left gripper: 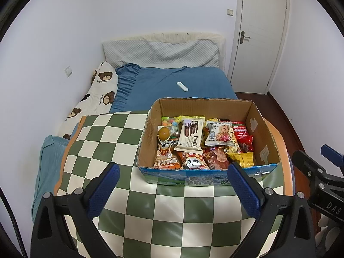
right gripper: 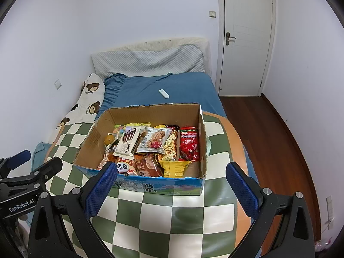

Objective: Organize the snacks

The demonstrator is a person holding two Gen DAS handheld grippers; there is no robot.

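An open cardboard box [left gripper: 261,129] [right gripper: 90,142] stands on a green-and-cream checkered cloth [left gripper: 111,137] [right gripper: 154,210]. It holds several snack packets: a white Franzzi wafer pack [left gripper: 190,135] [right gripper: 126,143], a cookie pack [left gripper: 220,136] [right gripper: 153,143], a red packet [left gripper: 243,135] [right gripper: 189,143], a panda pack [left gripper: 193,162] [right gripper: 123,165] and a yellow packet [left gripper: 244,159] [right gripper: 175,167]. My left gripper [left gripper: 174,172] hovers open just short of the box's near wall, holding nothing. My right gripper [right gripper: 172,172] is open too, empty, at the near wall. Each gripper shows at the other view's edge.
Beyond the box lies a bed with a blue sheet [left gripper: 172,79] [right gripper: 172,86], a white remote [left gripper: 182,86] [right gripper: 164,93] on it, a bear-print pillow [left gripper: 94,99] [right gripper: 88,99] at the left. A closed white door [left gripper: 258,34] [right gripper: 245,36] and wooden floor [right gripper: 268,133] are at the right.
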